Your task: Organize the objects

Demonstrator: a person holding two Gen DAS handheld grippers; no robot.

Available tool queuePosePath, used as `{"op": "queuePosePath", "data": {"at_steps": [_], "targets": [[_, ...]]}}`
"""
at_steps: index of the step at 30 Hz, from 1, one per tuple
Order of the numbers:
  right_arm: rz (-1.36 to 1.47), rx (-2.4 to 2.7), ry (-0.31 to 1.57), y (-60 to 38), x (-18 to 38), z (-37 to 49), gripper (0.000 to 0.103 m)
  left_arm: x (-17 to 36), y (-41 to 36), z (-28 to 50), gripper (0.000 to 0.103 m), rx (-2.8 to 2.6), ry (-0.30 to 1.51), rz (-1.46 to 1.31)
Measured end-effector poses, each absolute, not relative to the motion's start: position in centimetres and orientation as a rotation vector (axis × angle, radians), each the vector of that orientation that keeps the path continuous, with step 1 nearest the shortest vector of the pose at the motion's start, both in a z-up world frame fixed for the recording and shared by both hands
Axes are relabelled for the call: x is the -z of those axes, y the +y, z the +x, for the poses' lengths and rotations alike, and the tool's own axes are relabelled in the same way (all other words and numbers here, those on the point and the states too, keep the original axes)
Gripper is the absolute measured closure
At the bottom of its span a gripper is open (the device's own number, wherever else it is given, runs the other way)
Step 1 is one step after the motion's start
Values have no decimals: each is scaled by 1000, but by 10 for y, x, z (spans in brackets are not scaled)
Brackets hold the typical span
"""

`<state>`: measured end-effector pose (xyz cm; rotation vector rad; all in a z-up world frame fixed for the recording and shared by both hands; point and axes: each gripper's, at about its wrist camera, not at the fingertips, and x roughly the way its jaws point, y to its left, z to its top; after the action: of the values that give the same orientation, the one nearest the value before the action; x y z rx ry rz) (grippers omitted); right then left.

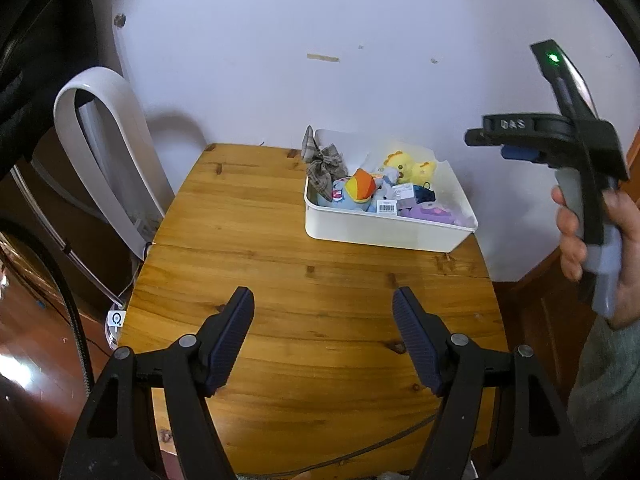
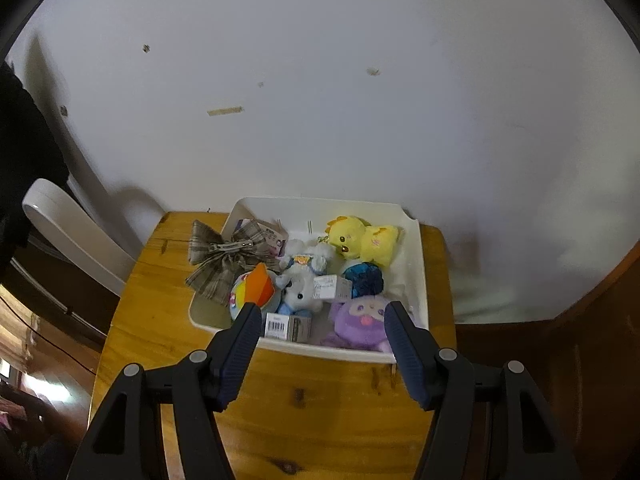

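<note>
A white bin [image 1: 384,232] [image 2: 420,280] stands at the far right of the wooden table [image 1: 280,272], full of small toys: a yellow plush [image 2: 360,238], a purple plush [image 2: 360,320], a rainbow pony plush [image 2: 256,288], a white-blue bear [image 2: 304,276], small boxes [image 2: 286,326]. A plaid bow [image 2: 224,258] hangs over its left rim. My left gripper [image 1: 323,336] is open and empty over the table's near part. My right gripper [image 2: 318,344] is open and empty, just before the bin's front wall; its body shows in the left wrist view [image 1: 580,152].
A white curved fan [image 1: 108,160] stands left of the table against the pale wall. A cable [image 1: 360,452] lies across the table's near edge. Wood floor lies at the left and a wooden panel at the right.
</note>
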<state>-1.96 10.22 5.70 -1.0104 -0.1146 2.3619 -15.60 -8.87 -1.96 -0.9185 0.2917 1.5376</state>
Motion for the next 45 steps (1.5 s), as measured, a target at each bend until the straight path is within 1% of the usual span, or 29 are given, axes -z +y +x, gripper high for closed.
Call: {"op": "queuePosePath", "data": {"at_steps": [4, 7, 12, 15, 22, 24, 38, 45], "targets": [[-963, -2374, -103, 87, -63, 9, 37, 15, -98, -153, 28, -1539, 302, -896], [-932, -2383, -94, 75, -66, 30, 31, 11, -105, -153, 28, -1536, 307, -881], [-905, -2393, -86, 54, -66, 62, 31, 7, -117, -153, 28, -1540, 310, -872], [-902, -2401, -86, 41, -63, 80, 26, 5, -125, -152, 28, -1542, 307, -862], [-874, -2396, -112, 13, -54, 123, 25, 2, -139, -146, 28, -1535, 309, -846], [-878, -2400, -106, 7, -51, 133, 23, 2, -143, -144, 28, -1534, 316, -840], [-950, -2338, 47, -13, 0, 186, 22, 9, -156, -140, 28, -1504, 366, -845], [-946, -2299, 33, -24, 15, 198, 22, 11, -155, -133, 28, -1507, 397, -826]]}}
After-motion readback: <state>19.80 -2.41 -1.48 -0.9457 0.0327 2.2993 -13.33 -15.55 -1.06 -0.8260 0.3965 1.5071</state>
